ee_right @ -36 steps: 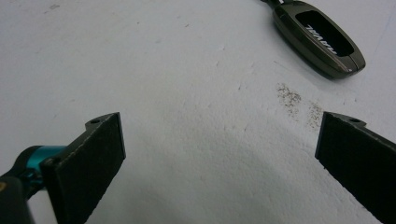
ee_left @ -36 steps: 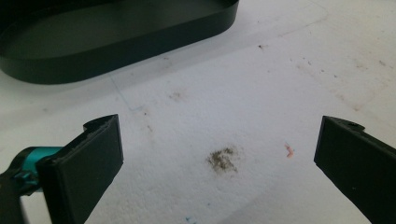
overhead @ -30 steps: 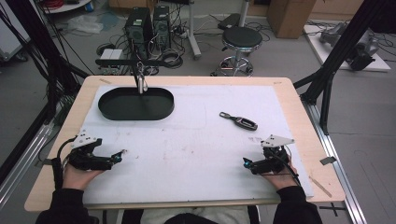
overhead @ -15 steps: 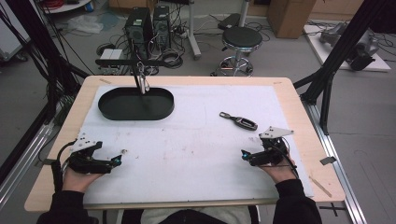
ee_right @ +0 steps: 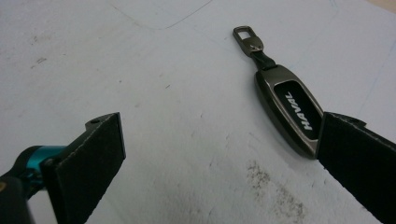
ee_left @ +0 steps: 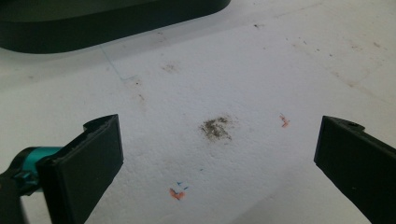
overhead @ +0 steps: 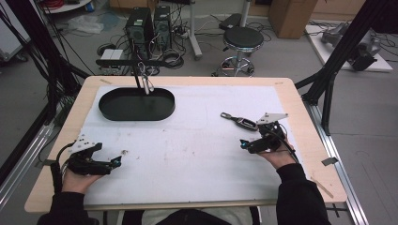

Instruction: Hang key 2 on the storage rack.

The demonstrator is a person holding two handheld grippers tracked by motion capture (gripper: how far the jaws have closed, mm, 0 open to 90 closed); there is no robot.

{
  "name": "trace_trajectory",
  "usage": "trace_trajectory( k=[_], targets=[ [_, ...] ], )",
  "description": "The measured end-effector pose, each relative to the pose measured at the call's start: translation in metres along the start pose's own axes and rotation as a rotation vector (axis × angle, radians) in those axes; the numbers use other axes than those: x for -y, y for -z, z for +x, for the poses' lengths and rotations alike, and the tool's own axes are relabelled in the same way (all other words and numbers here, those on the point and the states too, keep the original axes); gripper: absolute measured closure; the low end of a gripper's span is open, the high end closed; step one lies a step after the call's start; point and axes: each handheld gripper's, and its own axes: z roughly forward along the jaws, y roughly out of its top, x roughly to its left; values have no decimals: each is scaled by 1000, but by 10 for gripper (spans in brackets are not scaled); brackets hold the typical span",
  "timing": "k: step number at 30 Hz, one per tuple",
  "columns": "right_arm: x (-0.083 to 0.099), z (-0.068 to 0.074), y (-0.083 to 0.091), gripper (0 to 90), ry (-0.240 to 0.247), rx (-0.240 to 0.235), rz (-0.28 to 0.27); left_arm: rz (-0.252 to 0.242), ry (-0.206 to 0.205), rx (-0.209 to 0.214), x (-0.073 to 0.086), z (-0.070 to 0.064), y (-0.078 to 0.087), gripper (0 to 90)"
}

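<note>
1. Key fob: dark metallic oval case, black inset, strap and clip ring; white "HAVAL" lettering.
2. It lies near the mat's right edge, just beside my right gripper.
3. My right gripper's jaws gape wide, holding nothing.
4. My left gripper is spread too, near the mat's left edge.

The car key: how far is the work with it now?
Nothing looks done: the car key lies flat on the white mat, ungripped. In hand: the right gripper, jaws wide open, is beside it. Left to do: gripping and lifting it, perhaps toward the black tray. The left gripper is open.
</note>
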Motion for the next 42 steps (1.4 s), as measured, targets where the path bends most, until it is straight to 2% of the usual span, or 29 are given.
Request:
trace_trajectory(
  k=[3, 7, 11, 15, 19, 22, 24, 26, 31, 33, 37, 41, 42],
  targets=[
    [-9, -4, -5, 8, 21, -5, 26, -3, 6, -3, 0, 2, 1, 17],
    [-18, -11, -12, 8, 16, -27, 32, -11, 19, -4, 2, 5, 2, 17],
    [-21, -19, -24, 8, 9, -25, 72, -9, 20, -6, 2, 5, 2, 17],
    [-25, -29, -35, 8, 12, -27, 75, -11, 22, -5, 2, 6, 1, 17],
    [-29, -40, -50, 8, 38, -29, 84, -5, 18, -3, 2, 6, 0, 17],
    [-34, -47, -58, 8, 24, -23, 119, -4, 16, -1, 2, 5, 0, 17],
    [-37, -52, -61, 8, 12, -25, 123, -4, 17, 0, 2, 5, 0, 17],
    [-40, -59, -64, 8, -38, -48, 139, -6, 18, 6, 3, 5, 1, 17],
    [-42, -69, -75, 8, -52, -38, 197, -17, 30, 0, 5, 7, 4, 17],
    [-44, -70, -79, 25, -45, -41, 203, -28, 43, -2, 4, 9, 4, 17],
    [-50, -67, -89, 44, -10, -68, 206, -29, 44, -1, 4, 11, 3, 17],
    [-56, -65, -100, 44, -20, -105, 223, -27, 39, 3, 4, 11, 3, 17],
    [-58, -63, -102, 44, -6, -100, 235, -28, 37, 6, 4, 10, 3, 17]
  ],
)
